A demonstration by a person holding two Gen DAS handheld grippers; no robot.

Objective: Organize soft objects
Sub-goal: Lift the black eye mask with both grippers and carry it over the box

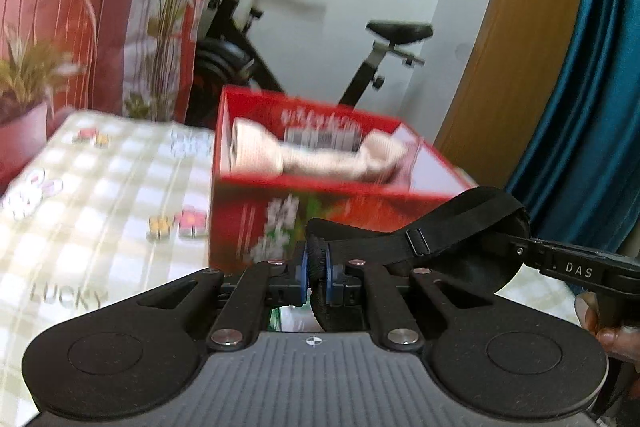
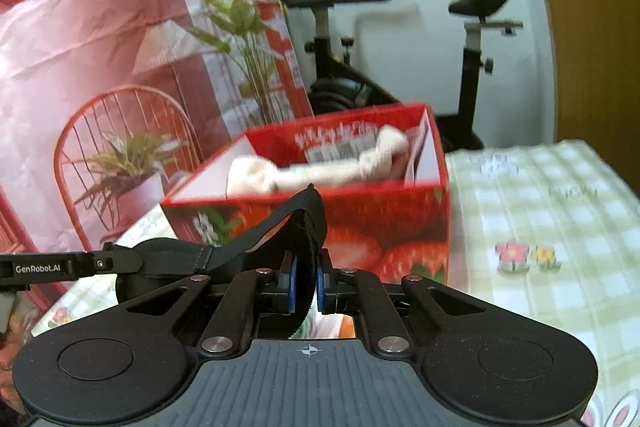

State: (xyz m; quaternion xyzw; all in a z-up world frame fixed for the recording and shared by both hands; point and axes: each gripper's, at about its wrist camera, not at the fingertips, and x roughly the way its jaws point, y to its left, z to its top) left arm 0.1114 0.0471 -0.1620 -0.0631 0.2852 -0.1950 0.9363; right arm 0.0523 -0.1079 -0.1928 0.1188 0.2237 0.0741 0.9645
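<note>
Your left claw (image 1: 316,269) and right claw (image 2: 307,287) are each clenched on one end of the same black padded eye mask with an elastic strap (image 1: 452,239), stretched between them just in front of the red strawberry-printed cardboard box (image 2: 360,231). Motion blur smears the box and the cream rolled cloth (image 1: 304,157) inside it, whose far end is hidden. The green-checked counter (image 1: 100,195) carries the box; a black exercise bike (image 2: 472,59) stands beyond.
</note>
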